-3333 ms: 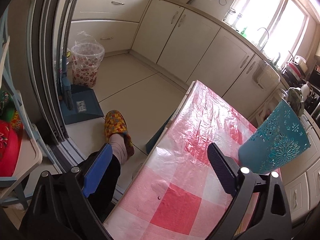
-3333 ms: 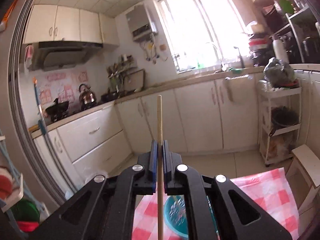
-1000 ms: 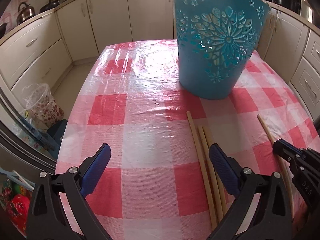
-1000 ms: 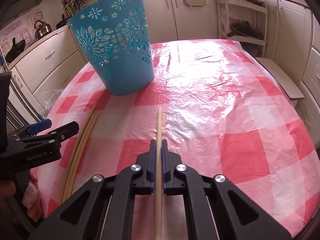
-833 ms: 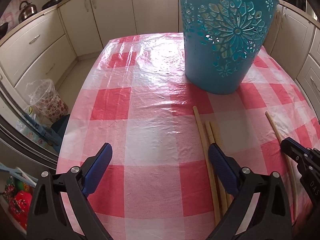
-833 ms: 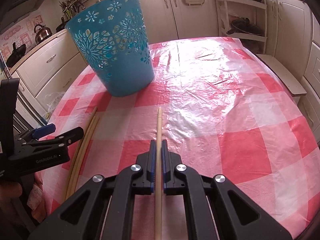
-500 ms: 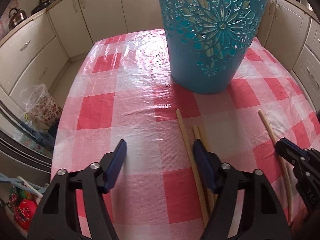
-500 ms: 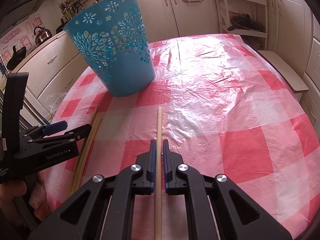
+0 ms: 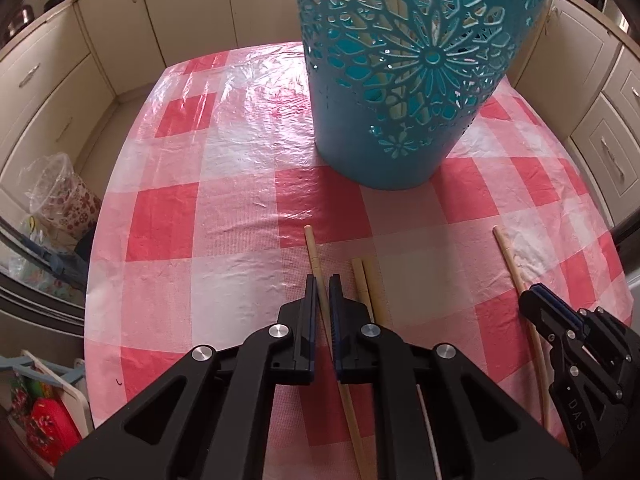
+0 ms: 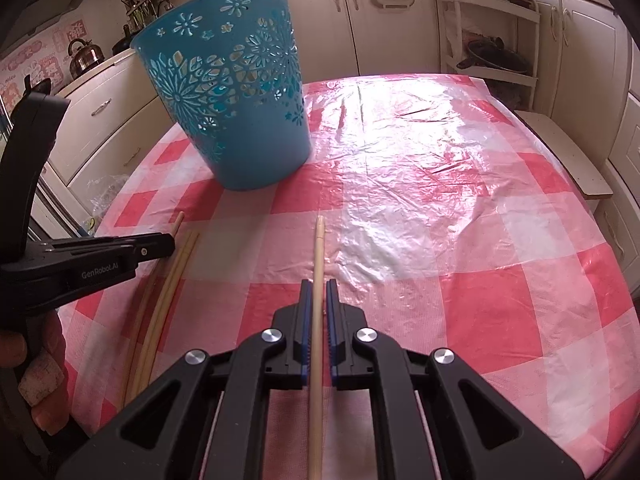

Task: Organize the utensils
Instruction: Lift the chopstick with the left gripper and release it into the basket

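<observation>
A blue cut-out basket (image 9: pixel 400 80) (image 10: pixel 240 100) stands on the red-checked table (image 9: pixel 240 200) (image 10: pixel 440 200), with pale sticks showing through its holes. My left gripper (image 9: pixel 322 292) (image 10: pixel 160 246) is closing its jaws on a wooden chopstick (image 9: pixel 311 244), which lies between the pads with both pads against it. Just to its right lie two more chopsticks (image 9: pixel 366 280) (image 10: pixel 180 264). My right gripper (image 10: pixel 316 292) (image 9: pixel 536 300) is shut on another chopstick (image 10: pixel 319 240) (image 9: pixel 506 252) that points toward the basket.
A lined floral bin (image 9: pixel 60 196) stands on the floor past the table's left edge. Cream cabinets (image 10: pixel 380 20) surround the table. A white shelf rack (image 10: pixel 492 40) and a low bench (image 10: pixel 568 152) are at the right.
The left gripper's jaws went from wide open to shut around the leftmost chopstick, after shifting over it. The right gripper stayed still, shut on its chopstick.
</observation>
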Available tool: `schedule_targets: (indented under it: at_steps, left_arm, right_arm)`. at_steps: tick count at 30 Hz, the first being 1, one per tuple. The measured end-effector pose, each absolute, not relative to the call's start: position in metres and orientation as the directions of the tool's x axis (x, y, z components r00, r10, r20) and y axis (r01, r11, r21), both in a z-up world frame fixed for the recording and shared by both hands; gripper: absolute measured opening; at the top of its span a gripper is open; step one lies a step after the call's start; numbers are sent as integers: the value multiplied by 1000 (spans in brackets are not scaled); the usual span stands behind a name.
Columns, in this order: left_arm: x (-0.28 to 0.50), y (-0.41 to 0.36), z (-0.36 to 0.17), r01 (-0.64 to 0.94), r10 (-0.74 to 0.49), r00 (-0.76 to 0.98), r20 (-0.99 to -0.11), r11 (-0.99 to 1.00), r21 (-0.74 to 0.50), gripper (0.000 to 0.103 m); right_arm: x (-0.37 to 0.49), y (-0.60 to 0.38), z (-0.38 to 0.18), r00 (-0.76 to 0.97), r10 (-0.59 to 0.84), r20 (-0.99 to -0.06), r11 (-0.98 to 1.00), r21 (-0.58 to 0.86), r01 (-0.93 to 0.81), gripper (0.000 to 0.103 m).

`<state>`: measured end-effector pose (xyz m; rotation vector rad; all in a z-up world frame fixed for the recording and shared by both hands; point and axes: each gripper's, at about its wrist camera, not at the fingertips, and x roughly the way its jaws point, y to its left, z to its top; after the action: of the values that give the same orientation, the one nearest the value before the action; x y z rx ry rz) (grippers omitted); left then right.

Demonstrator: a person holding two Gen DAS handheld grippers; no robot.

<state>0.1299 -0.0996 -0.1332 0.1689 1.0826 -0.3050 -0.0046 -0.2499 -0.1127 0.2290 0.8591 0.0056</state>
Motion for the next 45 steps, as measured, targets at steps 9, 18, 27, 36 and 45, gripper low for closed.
schedule_targets:
  at_steps: [9,18,27,36,45]
  left_arm:
    - [104,-42,-54,285,-350,557,-754,932,-222,4]
    - [114,-45,82,387,-470,762,-446,882,-269,4]
    - [158,-105,123,327,-362,902,-234,928,-176,4]
    - [202,-138,86,206,-231,951,-205,969,-137,4]
    - [211,-136,29,184,-209,931,-300,977,-109,4]
  right_arm:
    - [-6,-253,-114,661,105,-743,972,218,91,8]
    - [-6,-254,-114,663,104,-741,969,225,100,8]
    - [-5,-258,-114,665,130,-736,961,258,97,9]
    - [-3,-258,-115,665,174,-726,953,295,73,18]
    - [-3,-259,-115,664,190,-723,948,312,68,20]
